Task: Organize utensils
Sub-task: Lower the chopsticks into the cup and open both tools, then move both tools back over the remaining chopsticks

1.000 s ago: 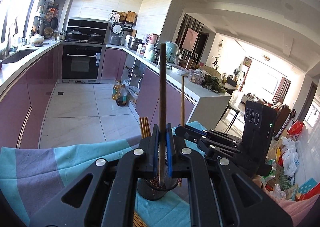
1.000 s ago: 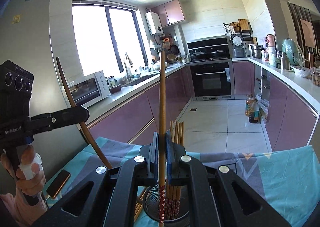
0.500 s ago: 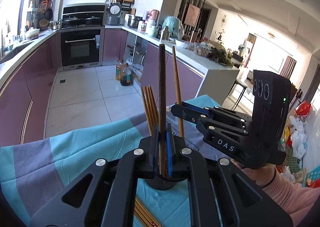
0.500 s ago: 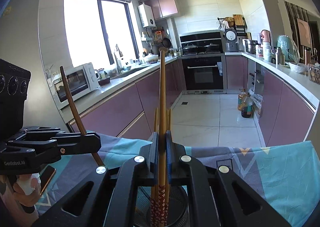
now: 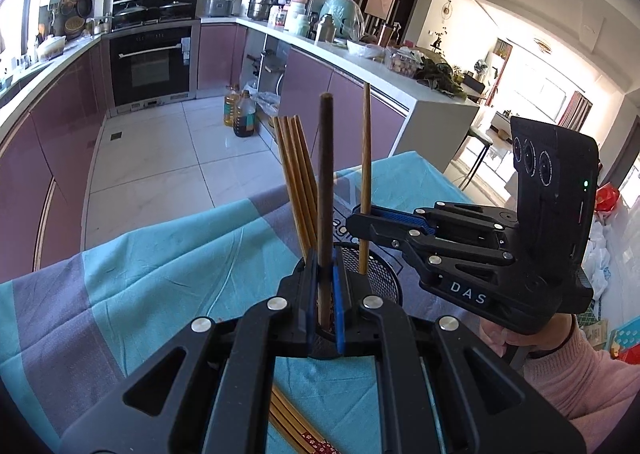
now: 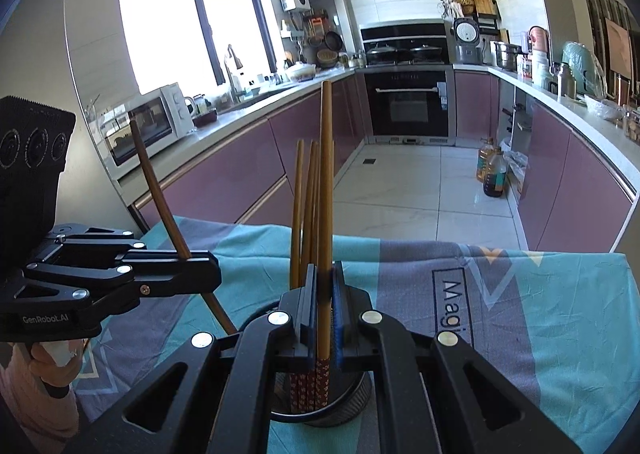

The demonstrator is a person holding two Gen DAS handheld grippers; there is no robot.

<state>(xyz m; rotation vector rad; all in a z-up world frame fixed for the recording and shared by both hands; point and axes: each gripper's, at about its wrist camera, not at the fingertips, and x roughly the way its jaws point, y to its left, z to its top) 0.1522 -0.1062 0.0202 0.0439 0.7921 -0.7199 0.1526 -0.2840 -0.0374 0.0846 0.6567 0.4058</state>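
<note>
A black mesh utensil holder (image 5: 380,274) stands on the teal and grey tablecloth (image 5: 160,266); it also shows in the right wrist view (image 6: 344,402). Several brown chopsticks (image 5: 296,181) stand in it. My left gripper (image 5: 323,294) is shut on a dark brown chopstick (image 5: 325,189), held upright over the holder. My right gripper (image 6: 324,318) is shut on a light brown chopstick (image 6: 326,189) with a red patterned end, its lower end inside the holder. The right gripper shows in the left wrist view (image 5: 362,223), the left gripper in the right wrist view (image 6: 200,274).
More chopsticks (image 5: 296,430) lie on the cloth near the front edge. Purple kitchen cabinets (image 6: 240,173), an oven (image 6: 408,101) and oil bottles on the floor (image 6: 494,173) lie beyond the table. A white counter end (image 5: 432,113) stands to the right.
Both grippers have moved lower with their chopsticks. The right gripper's chopstick now reaches down into the holder, and the holder shows more fully in both views.
</note>
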